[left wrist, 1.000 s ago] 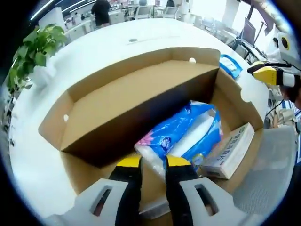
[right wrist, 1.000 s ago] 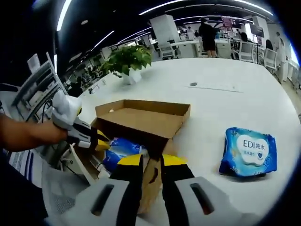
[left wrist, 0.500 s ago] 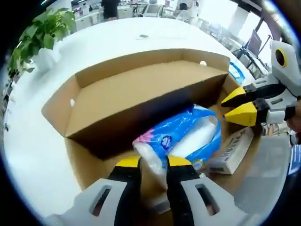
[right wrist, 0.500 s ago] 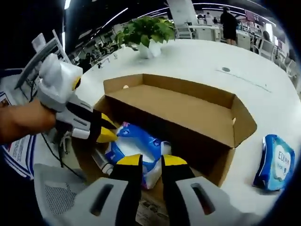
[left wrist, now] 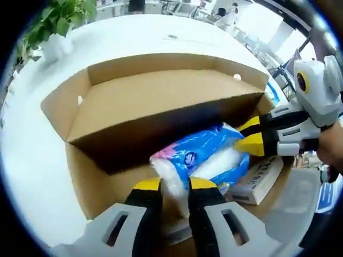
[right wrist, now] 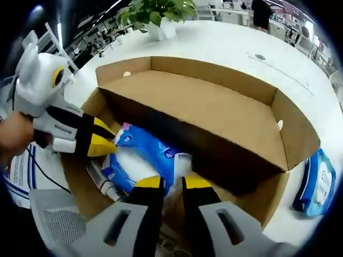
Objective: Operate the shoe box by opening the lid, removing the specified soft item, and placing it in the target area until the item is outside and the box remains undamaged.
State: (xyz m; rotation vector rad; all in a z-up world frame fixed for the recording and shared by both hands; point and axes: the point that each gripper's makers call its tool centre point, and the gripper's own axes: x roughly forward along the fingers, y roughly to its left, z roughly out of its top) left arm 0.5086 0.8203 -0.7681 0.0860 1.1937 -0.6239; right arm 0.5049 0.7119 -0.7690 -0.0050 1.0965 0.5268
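Note:
The brown cardboard shoe box (left wrist: pixel 86 176) stands open on the white table, its lid (left wrist: pixel 161 101) folded back. Inside lies a soft blue-and-white plastic pack (left wrist: pixel 203 155). My left gripper (left wrist: pixel 174 184) is low over the pack's white end, jaws close together, nothing clearly held. The right gripper (left wrist: pixel 244 138) reaches in from the right, its yellow tips touching the pack's other end. In the right gripper view the lid (right wrist: pixel 214 107) spans the middle, the pack (right wrist: pixel 144 155) lies just beyond my right gripper (right wrist: pixel 167 182), and the left gripper (right wrist: pixel 107 140) points at it from the left.
A white book-like carton (left wrist: pixel 260 179) lies in the box beside the pack. A blue wipes pack (right wrist: pixel 317 182) sits on the table outside the box. A potted plant (right wrist: pixel 161 10) stands at the table's far side. A grey mesh surface (right wrist: pixel 59 225) lies near the box.
Both views have closed in on the box. The right gripper has come from outside the box down to the pack's end. The pack has barely shifted.

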